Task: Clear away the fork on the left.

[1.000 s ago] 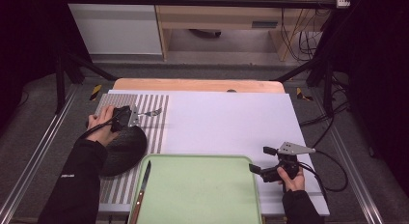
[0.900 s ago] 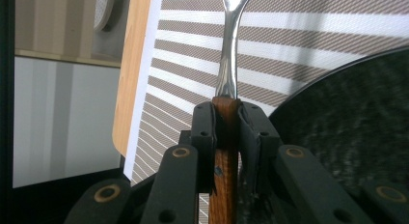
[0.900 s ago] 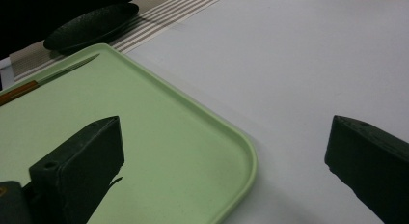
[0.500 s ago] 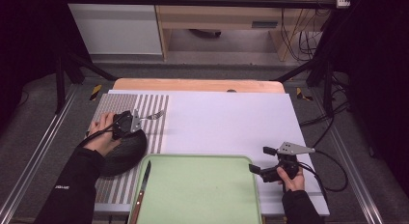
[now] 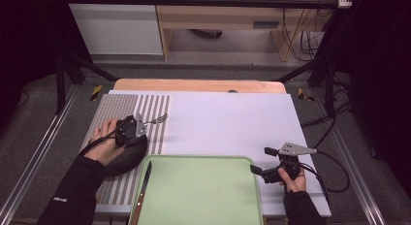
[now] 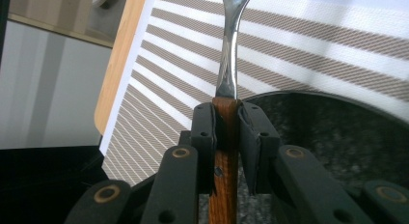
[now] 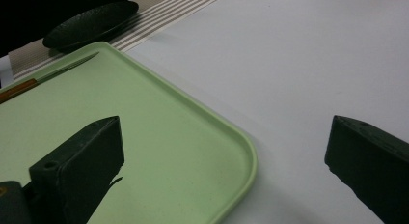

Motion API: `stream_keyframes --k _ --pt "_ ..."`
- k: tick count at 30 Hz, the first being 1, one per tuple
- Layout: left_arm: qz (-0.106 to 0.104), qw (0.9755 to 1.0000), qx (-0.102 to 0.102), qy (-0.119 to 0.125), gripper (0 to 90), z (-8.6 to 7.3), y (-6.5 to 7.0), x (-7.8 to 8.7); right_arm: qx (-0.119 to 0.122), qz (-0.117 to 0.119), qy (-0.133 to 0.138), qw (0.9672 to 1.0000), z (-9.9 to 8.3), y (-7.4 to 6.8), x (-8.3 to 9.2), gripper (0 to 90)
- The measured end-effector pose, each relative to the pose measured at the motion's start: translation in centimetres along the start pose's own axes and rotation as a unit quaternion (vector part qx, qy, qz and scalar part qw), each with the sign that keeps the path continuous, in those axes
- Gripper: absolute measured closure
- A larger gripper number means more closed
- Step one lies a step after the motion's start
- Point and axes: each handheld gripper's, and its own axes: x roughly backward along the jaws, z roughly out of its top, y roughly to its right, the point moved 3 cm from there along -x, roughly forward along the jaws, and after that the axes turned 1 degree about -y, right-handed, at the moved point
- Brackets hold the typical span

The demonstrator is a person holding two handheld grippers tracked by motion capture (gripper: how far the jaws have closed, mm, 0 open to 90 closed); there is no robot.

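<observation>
The left gripper (image 5: pixel 138 127) carries a wooden-handled steel fork (image 6: pixel 226 132) clamped in its jaws above the dark round plate (image 5: pixel 127 157); next likely the green tray (image 5: pixel 203 196). The right gripper (image 5: pixel 261 162) waits, jaws apart.

On the table (image 5: pixel 228 123) before me, a striped placemat (image 5: pixel 116 108) covers the left part. A plate (image 5: pixel 127 157) rests on the placemat's near half, and my left gripper (image 5: pixel 138 127) sits above the plate's far edge. The fork (image 5: pixel 156 120) runs from between my left jaws out to the right, above the mat. The tray (image 5: pixel 203 196) lies at the near edge in the middle, just right of the plate. A knife (image 5: pixel 143 191) lies in the tray along its left rim. My right gripper (image 5: pixel 260 161) is at the tray's right corner, one jaw over the tray, the other over the table.
</observation>
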Motion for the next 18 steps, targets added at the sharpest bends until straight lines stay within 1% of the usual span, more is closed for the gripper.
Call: stream_keyframes --k 2,3,4,5,6,10,13,18 --pt "-0.004 1.0 0.007 0.003 76.5 0.1 0.2 0.3 0.0 0.0 0.0 1.0 0.0 0.0 0.0 0.7" --pt "-0.003 1.0 0.009 0.001 76.5 0.2 0.2 0.4 0.0 0.0 0.0 1.0 0.0 0.0 0.0 0.7" --pt "-0.001 0.9999 0.014 -0.003 76.5 0.2 0.3 0.6 0.0 0.0 0.0 1.0 0.0 0.0 0.0 0.7" --pt "-0.003 0.9997 0.023 -0.002 76.5 0.3 0.4 0.8 0.0 0.0 0.0 1.0 0.0 0.0 0.0 0.8" --pt "-0.005 0.9996 0.028 0.0 76.5 0.3 0.5 1.0 0.0 0.0 0.0 1.0 0.0 0.0 0.0 0.7" --pt "-0.009 0.9992 0.039 0.005 76.5 0.5 1.0 1.6 0.0 0.0 0.0 1.0 0.0 0.0 0.0 0.7" --pt "-0.015 0.9986 0.047 0.016 76.5 0.7 1.4 2.0 0.0 0.0 0.001 1.0 0.0 0.0 0.0 0.7" --pt "-0.022 0.9981 0.055 0.016 76.5 1.1 1.9 2.7 -0.001 0.0 0.001 1.0 0.0 0.0 0.0 0.7"
